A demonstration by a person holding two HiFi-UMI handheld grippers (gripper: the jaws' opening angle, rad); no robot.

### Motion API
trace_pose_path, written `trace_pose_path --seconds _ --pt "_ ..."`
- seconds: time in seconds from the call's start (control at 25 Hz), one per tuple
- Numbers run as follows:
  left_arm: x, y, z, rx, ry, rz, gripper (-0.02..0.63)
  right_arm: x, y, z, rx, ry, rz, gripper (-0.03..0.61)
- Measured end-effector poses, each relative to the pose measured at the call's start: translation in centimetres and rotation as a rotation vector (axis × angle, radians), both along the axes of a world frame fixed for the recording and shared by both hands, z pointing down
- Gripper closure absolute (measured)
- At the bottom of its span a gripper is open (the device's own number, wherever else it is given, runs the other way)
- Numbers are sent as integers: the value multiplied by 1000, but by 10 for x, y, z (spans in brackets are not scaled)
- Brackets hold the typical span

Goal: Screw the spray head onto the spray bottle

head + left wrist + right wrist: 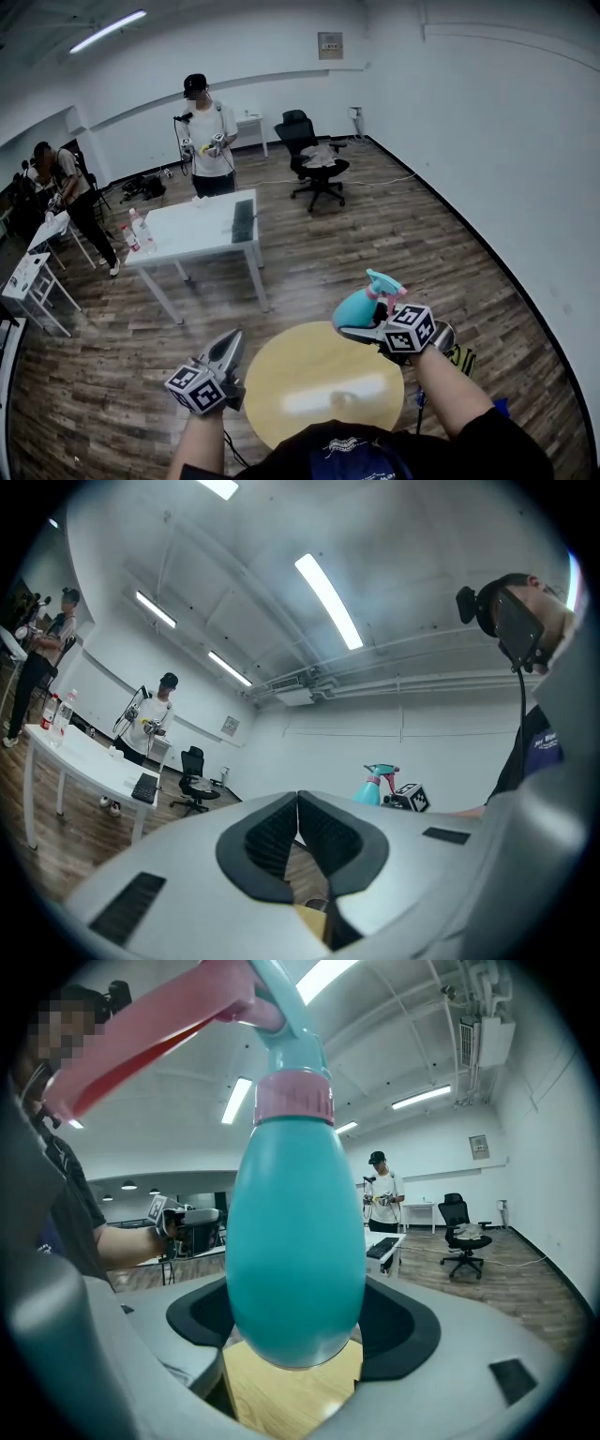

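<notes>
Spray head seated on the teal spray bottle; task looks nearly done.
Right gripper pinches the bottle's belly above the round table; left gripper, pressed together and empty, hangs apart at left.

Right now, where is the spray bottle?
The spray bottle is at right in the head view, clamped in the right tongs, above the right edge of the round yellow table.

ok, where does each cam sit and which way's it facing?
Head view: on the head, steeply down at round yellow table; both forearms, left gripper, right gripper.
Left gripper view: along its shut, empty jaws, about level; person's torso.
Right gripper view: along jaws clamped on teal spray bottle; left forearm.
Shared: each gripper view shows the other gripper.
</notes>
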State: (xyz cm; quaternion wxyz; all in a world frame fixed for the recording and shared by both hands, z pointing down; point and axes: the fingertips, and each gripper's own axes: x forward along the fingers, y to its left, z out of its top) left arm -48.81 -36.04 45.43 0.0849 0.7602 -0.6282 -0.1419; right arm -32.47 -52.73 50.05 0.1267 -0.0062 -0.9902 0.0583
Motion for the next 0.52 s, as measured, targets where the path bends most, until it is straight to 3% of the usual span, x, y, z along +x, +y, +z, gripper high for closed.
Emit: trace_pose_path --seconds 0.52 --pt "6 -1 -2 2 -31 5 611 1 6 -1 -9 -10 -23 176"
